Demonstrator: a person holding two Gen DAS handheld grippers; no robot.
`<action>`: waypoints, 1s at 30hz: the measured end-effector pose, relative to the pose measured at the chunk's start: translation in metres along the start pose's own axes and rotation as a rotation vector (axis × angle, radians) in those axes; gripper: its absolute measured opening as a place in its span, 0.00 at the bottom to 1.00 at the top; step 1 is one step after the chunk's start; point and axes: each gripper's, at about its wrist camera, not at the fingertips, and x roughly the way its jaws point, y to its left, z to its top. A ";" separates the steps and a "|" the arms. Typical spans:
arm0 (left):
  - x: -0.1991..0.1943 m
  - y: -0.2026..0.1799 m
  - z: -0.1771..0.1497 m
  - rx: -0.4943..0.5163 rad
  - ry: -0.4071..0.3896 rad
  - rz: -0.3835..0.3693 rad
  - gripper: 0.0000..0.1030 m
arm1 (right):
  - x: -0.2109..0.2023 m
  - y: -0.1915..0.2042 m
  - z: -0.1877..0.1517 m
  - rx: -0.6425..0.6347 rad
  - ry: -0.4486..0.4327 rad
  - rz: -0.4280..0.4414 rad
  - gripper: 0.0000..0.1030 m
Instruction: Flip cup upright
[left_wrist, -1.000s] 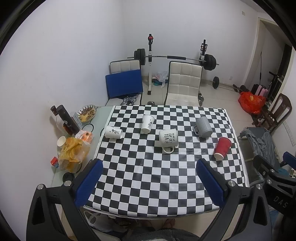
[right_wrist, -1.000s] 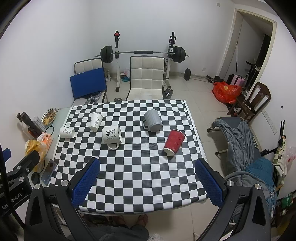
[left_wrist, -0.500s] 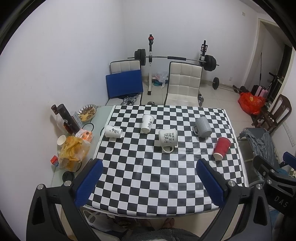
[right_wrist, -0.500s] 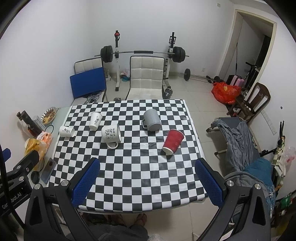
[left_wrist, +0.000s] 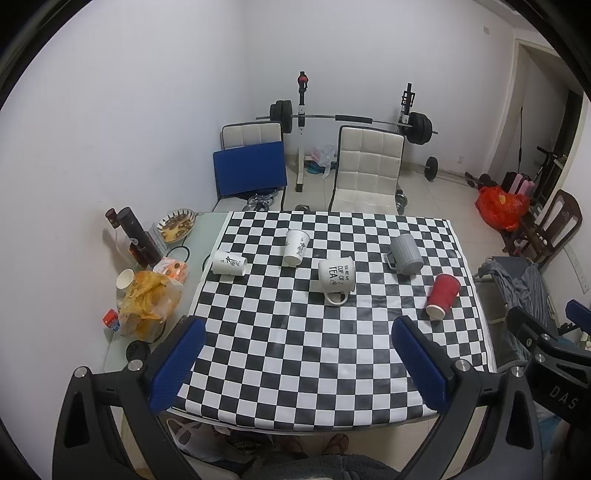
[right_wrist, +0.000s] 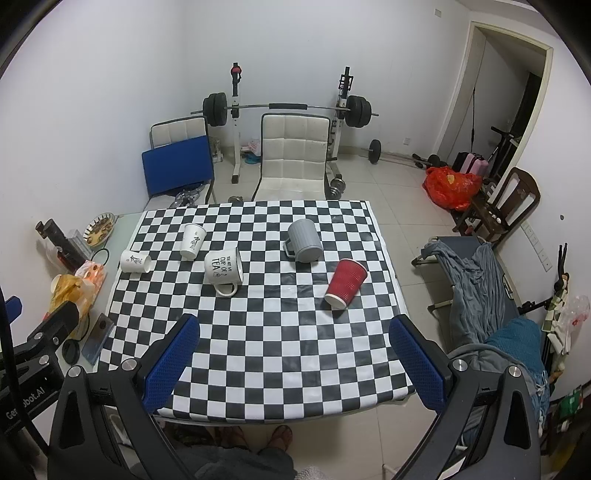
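On the checkered table (left_wrist: 295, 369), five cups lie tipped on their sides, well apart from both grippers. Near the right edge lies a red ribbed paper cup (right_wrist: 346, 282) with its white rim toward the camera. At centre lies a white mug (left_wrist: 335, 276) lettered "CUP OF TEA", handle toward the near edge. A grey ribbed mug (right_wrist: 304, 240) and two white paper cups (left_wrist: 295, 247) (left_wrist: 229, 263) lie farther back. The left gripper (left_wrist: 295, 365) and right gripper (right_wrist: 294, 360) hover with fingers (right_wrist: 415, 360) spread wide and released, grasping nothing.
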 end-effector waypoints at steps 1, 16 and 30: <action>0.000 0.000 0.000 0.000 0.000 0.001 1.00 | 0.000 0.000 0.000 0.001 -0.001 -0.001 1.00; -0.001 -0.001 -0.001 -0.001 -0.004 0.001 1.00 | -0.004 0.002 -0.001 0.000 -0.005 -0.002 1.00; -0.002 0.000 0.000 -0.003 -0.008 0.001 1.00 | -0.014 -0.001 0.006 -0.001 -0.011 -0.003 1.00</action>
